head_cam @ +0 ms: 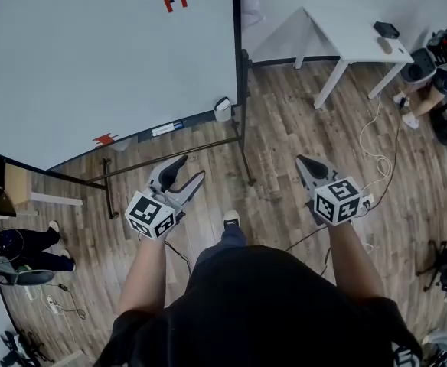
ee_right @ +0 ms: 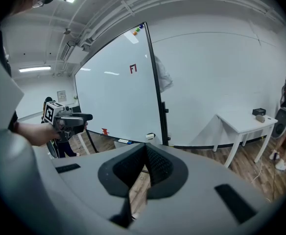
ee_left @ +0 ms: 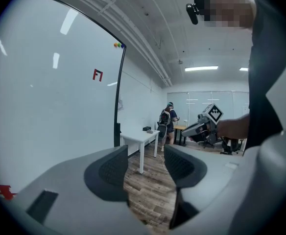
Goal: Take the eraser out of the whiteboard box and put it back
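We are holding the left gripper [head_cam: 191,167] with textured dark jaws parted and empty, the right gripper [head_cam: 303,161] pinched closed, facing the glossy whiteboard [head_cam: 93,60].

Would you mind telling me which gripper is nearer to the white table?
Right. The right gripper hangs short of the table; the left gripper sits farther left, before the whiteboard.

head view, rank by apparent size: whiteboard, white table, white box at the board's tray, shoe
1. whiteboard, fills the upper left.
2. white table.
3. white box and shoe: they look about alike, and the shoe is partly hidden by the leg, so no ranking between them.
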The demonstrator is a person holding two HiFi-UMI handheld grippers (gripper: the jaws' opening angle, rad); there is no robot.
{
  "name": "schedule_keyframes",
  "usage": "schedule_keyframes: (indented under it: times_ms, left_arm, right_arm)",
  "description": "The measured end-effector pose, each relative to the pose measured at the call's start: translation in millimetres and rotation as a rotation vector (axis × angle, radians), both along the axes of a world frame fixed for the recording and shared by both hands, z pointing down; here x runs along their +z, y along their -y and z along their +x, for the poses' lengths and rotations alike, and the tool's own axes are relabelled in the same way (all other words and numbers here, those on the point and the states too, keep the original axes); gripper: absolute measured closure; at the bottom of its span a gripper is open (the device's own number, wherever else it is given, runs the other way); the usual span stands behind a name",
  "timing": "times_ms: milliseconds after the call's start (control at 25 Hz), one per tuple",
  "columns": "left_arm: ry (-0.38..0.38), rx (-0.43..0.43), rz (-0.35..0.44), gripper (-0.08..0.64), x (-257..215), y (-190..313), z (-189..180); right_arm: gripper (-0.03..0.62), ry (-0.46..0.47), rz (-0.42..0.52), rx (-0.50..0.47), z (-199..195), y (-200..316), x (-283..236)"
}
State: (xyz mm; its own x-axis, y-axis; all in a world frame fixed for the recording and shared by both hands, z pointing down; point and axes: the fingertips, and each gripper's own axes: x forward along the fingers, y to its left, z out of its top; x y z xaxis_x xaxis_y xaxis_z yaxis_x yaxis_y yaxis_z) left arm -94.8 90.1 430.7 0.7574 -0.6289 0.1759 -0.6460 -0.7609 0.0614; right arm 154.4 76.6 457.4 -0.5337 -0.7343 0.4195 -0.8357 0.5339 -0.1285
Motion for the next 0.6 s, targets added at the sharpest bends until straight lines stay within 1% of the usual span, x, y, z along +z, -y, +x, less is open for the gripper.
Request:
schedule_keyframes:
  times_ms: [400, 600]
  left_arm:
    - [0.004, 0.023, -0.022, 0.319, 9.7, 49.2, -4.6]
    - [0.005, 0.039, -0.037, 0.319, 17.2, 65.5, -9.9]
  right_arm:
    - [0.598, -0.006, -0.023, 0.01, -8.7, 40.7, 8.5]
    - [0.598, -0.01, -0.042, 0.019, -15.5, 56.8, 14.8]
